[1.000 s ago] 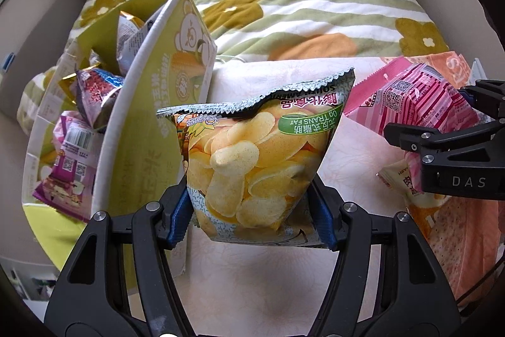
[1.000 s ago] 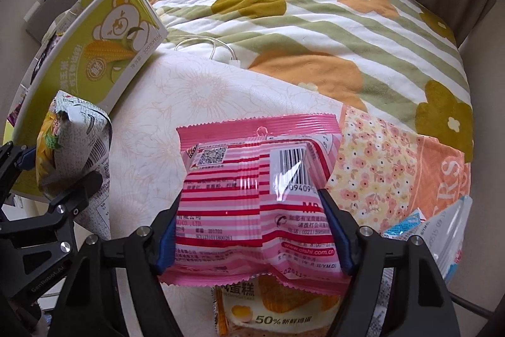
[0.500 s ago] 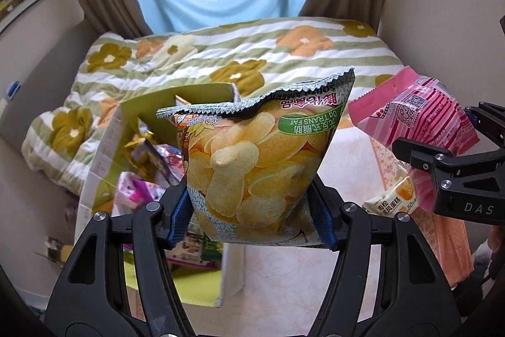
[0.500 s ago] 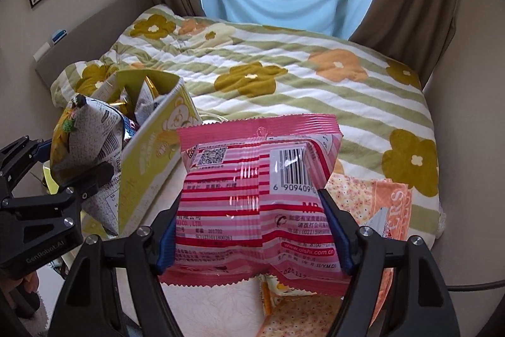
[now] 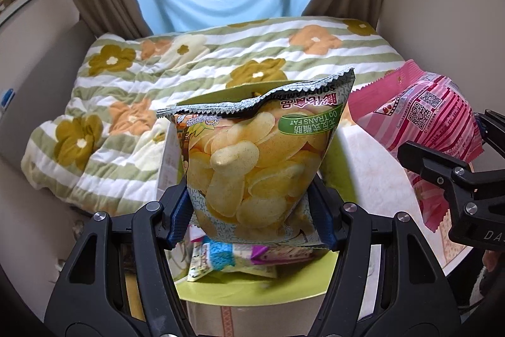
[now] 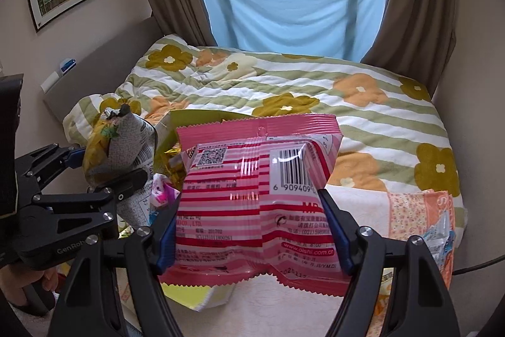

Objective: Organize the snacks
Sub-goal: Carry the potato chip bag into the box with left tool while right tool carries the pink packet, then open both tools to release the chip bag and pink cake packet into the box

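Chip bag (image 5: 252,166), held upright above green snack box (image 5: 252,289) w/ packets inside, clamped betw. left gripper (image 5: 251,210) fingers. Pink striped snack pack (image 6: 258,198) clamped in right gripper (image 6: 252,232) fingers, just right of box, over desk (image 6: 284,305). Floral bed (image 6: 284,84) behind.

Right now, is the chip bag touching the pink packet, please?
Apart: the left wrist view shows tabletop between the chip bag and the pink packet.
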The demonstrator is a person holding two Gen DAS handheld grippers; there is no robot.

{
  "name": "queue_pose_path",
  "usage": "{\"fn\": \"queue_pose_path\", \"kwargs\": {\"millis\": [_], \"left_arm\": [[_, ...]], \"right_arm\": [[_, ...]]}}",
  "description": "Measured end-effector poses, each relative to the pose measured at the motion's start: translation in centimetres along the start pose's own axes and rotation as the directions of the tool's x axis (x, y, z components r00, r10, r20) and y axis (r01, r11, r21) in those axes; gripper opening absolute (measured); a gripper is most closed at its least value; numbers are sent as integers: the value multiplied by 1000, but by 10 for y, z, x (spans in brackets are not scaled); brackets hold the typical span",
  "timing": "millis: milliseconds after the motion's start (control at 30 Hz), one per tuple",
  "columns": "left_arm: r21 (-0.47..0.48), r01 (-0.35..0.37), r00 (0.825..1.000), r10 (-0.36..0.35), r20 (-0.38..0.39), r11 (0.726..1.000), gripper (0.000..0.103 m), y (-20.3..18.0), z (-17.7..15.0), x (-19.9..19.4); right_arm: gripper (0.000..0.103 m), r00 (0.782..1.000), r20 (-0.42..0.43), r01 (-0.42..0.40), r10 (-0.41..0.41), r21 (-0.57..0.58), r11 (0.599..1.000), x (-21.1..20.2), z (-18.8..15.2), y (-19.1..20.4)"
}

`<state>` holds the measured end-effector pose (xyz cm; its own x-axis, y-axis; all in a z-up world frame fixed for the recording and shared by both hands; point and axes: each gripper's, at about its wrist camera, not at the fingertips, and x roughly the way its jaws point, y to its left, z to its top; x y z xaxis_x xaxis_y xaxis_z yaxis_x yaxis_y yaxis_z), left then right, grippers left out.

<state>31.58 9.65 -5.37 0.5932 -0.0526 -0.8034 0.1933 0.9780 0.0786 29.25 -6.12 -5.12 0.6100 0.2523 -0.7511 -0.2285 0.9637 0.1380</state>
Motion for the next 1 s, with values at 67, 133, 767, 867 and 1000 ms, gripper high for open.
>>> {"fn": "queue_pose_path", "kwargs": {"millis": [67, 133, 767, 867, 1000], "left_arm": [[-5, 17, 999, -18, -38, 1000, 61, 19, -7, 10], [-17, 48, 996, -50, -80, 999, 61, 35, -16, 21], [-129, 138, 972, -159, -174, 982, 102, 83, -61, 45], [-143, 108, 981, -129, -143, 984, 102, 90, -66, 36], [-160, 88, 990, -103, -93, 983, 102, 95, -69, 24]], "right_arm": [[73, 1000, -15, 1, -1, 22, 1000, 9, -2, 15], [73, 1000, -31, 5, -3, 46, 999, 16, -7, 28], [73, 998, -46, -26, 35, 180, 983, 29, -26, 62], [73, 998, -43, -39, 48, 178, 983, 29, -30, 65], [74, 997, -43, -54, 64, 195, 979, 37, -34, 65]]}}
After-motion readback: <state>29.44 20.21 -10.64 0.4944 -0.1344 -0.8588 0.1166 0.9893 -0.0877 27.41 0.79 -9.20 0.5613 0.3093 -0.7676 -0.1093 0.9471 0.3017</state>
